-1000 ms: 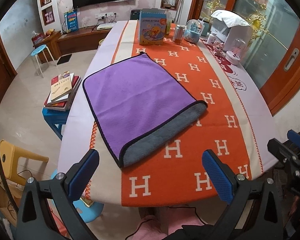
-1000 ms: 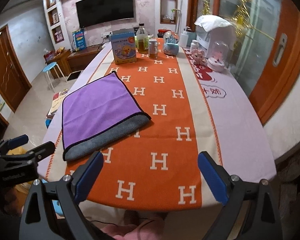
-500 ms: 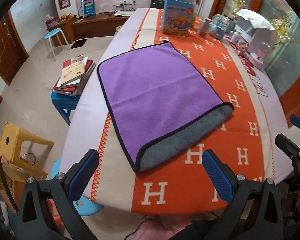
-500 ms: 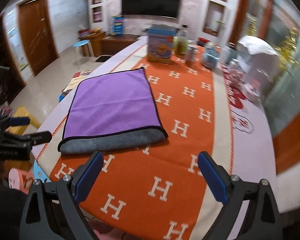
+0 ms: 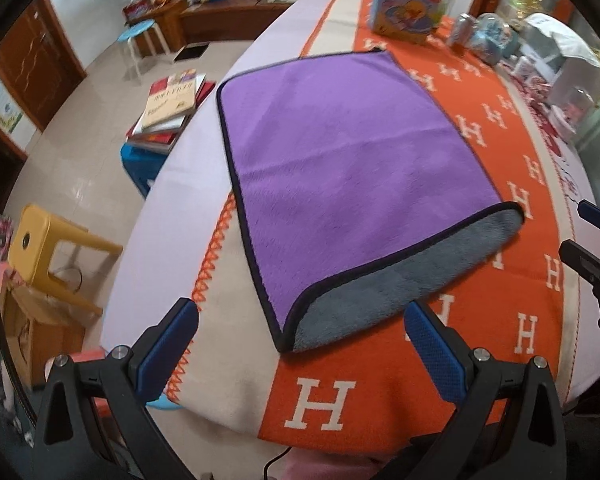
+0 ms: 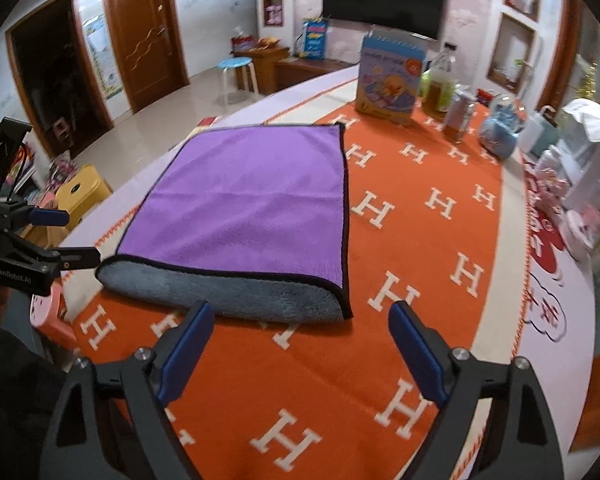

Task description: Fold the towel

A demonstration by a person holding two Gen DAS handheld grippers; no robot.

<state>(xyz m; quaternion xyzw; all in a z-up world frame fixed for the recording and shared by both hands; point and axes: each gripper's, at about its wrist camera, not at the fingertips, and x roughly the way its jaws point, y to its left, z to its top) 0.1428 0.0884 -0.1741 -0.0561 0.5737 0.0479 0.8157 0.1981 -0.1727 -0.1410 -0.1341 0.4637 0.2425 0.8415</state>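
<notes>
A purple towel (image 5: 340,152) with a black hem lies flat on the orange H-patterned table runner (image 5: 480,352), folded in half, its grey underside (image 5: 400,284) showing along the near fold. It also shows in the right wrist view (image 6: 252,200). My left gripper (image 5: 300,356) is open and empty, just short of the towel's near left corner. My right gripper (image 6: 300,348) is open and empty, just short of the towel's near right corner. Each gripper shows at the edge of the other's view.
A blue picture box (image 6: 392,76), bottles (image 6: 440,84), a can (image 6: 460,116) and white appliances (image 6: 588,148) stand at the table's far end and right side. A book stack on a blue stool (image 5: 168,116) and a yellow stool (image 5: 48,248) stand left of the table.
Both grippers have moved forward and closer to the towel's near fold. The right one has swung to face left. The towel has not moved.
</notes>
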